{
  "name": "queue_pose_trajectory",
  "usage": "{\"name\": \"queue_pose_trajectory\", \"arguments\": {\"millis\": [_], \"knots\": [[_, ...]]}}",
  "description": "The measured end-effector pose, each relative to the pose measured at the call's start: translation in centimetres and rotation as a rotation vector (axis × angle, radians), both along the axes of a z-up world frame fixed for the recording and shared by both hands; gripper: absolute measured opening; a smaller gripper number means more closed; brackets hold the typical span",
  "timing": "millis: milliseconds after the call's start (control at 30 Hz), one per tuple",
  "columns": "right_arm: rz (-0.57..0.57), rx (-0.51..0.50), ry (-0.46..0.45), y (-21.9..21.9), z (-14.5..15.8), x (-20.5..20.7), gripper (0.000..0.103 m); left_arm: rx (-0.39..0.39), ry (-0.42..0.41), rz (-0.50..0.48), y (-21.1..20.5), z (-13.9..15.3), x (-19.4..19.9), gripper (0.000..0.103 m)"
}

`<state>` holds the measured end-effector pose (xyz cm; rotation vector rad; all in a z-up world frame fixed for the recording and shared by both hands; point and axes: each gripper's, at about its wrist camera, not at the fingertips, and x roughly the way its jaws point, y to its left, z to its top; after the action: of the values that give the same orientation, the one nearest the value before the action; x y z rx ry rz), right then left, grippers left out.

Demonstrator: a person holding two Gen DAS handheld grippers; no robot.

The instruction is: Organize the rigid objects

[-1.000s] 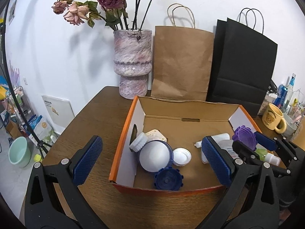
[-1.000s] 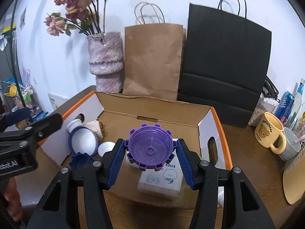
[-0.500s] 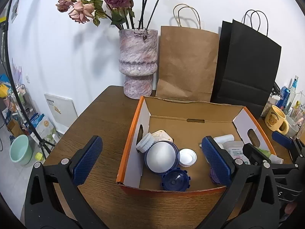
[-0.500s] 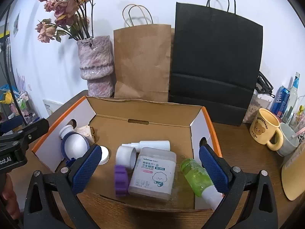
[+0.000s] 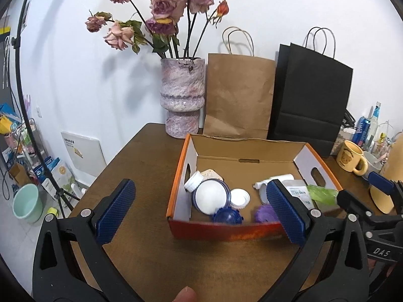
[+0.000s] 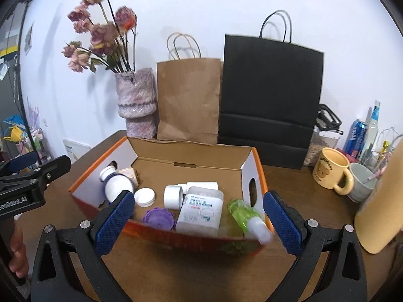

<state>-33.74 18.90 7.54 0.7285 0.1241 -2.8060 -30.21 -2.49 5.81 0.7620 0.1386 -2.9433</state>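
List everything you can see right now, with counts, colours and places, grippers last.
cardboard box: 1, brown with orange edges, middle of table
purple toothed lid: 1, purple, front of box
wipes tub: 1, white, front of box
green bottle: 1, green with white cap, right front corner
blue toothed lid: 1, blue, left front of box
white jar: 1, white with blue rim, left of box
vase: 1, pink-mauve, holding dried roses, behind box
paper bags: 2, brown and black, against wall
mugs: 2, yellow and grey, right of box
left gripper: open, empty
right gripper: open, empty
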Motion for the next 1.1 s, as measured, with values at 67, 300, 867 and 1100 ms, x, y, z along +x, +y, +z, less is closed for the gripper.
{"name": "queue_pose_trajectory", "arguments": {"millis": [67,300,867,1100], "knots": [[-0.001,-0.006,0.014,0.3,0.5,1.4,0.103,-0.001,-0.002,0.0,0.0,0.1,1.3,0.103],[0.006,-0.017,0.05,1.2,1.6,7.5,0.103,0.004,-0.009,-0.039,0.1,0.1,7.0,0.103],[0.019,-0.013,-0.027,2.3,-1.8,19.4,0.103,-0.023,-0.1,-0.099,0.7,-3.6,18.0,0.103],[0.036,-0.008,-0.034,2.0,-2.2,21.5,0.103,-0.028,-0.1,-0.101,0.8,-3.8,19.6,0.103]]}}
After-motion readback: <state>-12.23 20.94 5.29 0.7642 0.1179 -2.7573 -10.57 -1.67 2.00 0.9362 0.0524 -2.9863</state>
